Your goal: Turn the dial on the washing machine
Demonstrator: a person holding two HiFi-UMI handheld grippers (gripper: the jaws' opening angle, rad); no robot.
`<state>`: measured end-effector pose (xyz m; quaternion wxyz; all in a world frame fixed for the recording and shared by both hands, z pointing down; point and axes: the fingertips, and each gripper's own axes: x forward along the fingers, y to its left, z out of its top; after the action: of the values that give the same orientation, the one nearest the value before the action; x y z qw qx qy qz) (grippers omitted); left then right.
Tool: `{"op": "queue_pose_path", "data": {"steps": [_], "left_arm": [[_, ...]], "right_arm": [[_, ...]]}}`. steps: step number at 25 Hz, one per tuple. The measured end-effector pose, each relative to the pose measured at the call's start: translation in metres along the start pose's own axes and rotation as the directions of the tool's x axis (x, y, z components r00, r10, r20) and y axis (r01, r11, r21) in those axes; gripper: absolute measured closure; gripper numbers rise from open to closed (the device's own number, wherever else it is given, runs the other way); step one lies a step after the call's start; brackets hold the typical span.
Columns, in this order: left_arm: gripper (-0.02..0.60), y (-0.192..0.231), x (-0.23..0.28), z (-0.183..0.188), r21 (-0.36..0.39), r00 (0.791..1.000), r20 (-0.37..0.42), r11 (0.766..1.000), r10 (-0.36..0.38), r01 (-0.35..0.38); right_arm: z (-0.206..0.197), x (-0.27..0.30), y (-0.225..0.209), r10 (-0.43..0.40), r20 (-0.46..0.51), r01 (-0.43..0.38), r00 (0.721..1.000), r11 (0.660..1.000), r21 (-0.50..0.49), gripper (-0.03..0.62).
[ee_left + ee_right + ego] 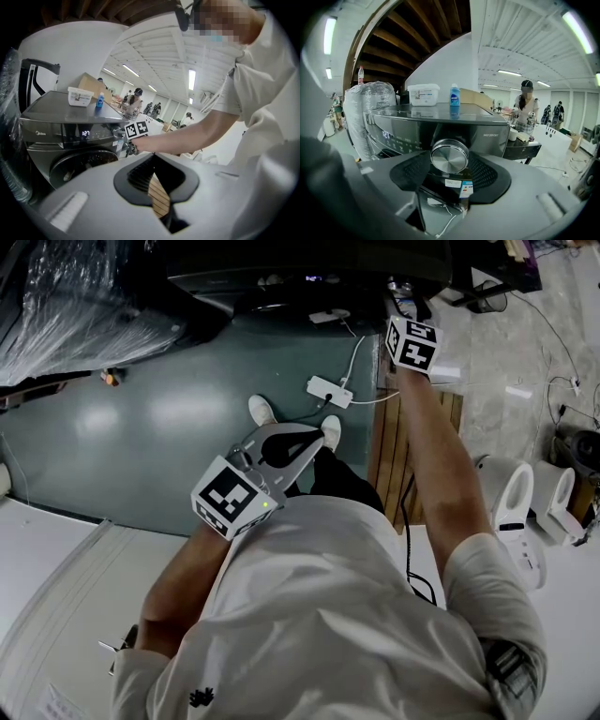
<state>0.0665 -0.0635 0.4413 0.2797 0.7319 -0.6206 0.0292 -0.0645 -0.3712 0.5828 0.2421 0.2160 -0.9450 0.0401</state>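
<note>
The dark grey washing machine (440, 124) fills the right gripper view, with its round chrome dial (449, 156) dead ahead. My right gripper (449, 157) has a jaw on each side of the dial and is shut on it. In the head view only its marker cube (412, 343) shows, at the machine's front edge (309, 282). My left gripper (322, 433) hangs low by my waist, shut and holding nothing. In the left gripper view the washing machine (70, 136) shows with its lit display (85, 133), and my right arm reaches to it.
A white box (423, 94) and a blue bottle (455, 97) stand on the machine's top. On the green floor lies a white power strip (328, 390) with cables. Wooden planks (394, 442) lie to the right, white toilets (511, 502) beyond, and a plastic-wrapped bundle (75, 306) at the far left.
</note>
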Motion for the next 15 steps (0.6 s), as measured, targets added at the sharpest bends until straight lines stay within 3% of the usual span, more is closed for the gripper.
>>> {"op": "queue_pose_path", "data": {"steps": [9,14,15], "left_arm": [[0.525,-0.006,0.007,0.008,0.020,1.000,0.010,1.000,0.002,-0.002],[0.525,-0.011,0.012,0.014,0.041,1.000,0.022,0.999,0.010,-0.011],[0.525,-0.011,0.012,0.015,0.045,1.000,0.024,0.999,0.013,-0.014]], "right_arm": [[-0.014,-0.027,-0.003,0.046,-0.026,-0.047,0.999,0.999,-0.024,0.342],[-0.027,-0.061,0.003,0.117,-0.040,-0.119,0.992,0.992,-0.047,0.344],[-0.030,-0.069,0.007,0.138,-0.044,-0.141,0.989,0.989,-0.049,0.376]]}}
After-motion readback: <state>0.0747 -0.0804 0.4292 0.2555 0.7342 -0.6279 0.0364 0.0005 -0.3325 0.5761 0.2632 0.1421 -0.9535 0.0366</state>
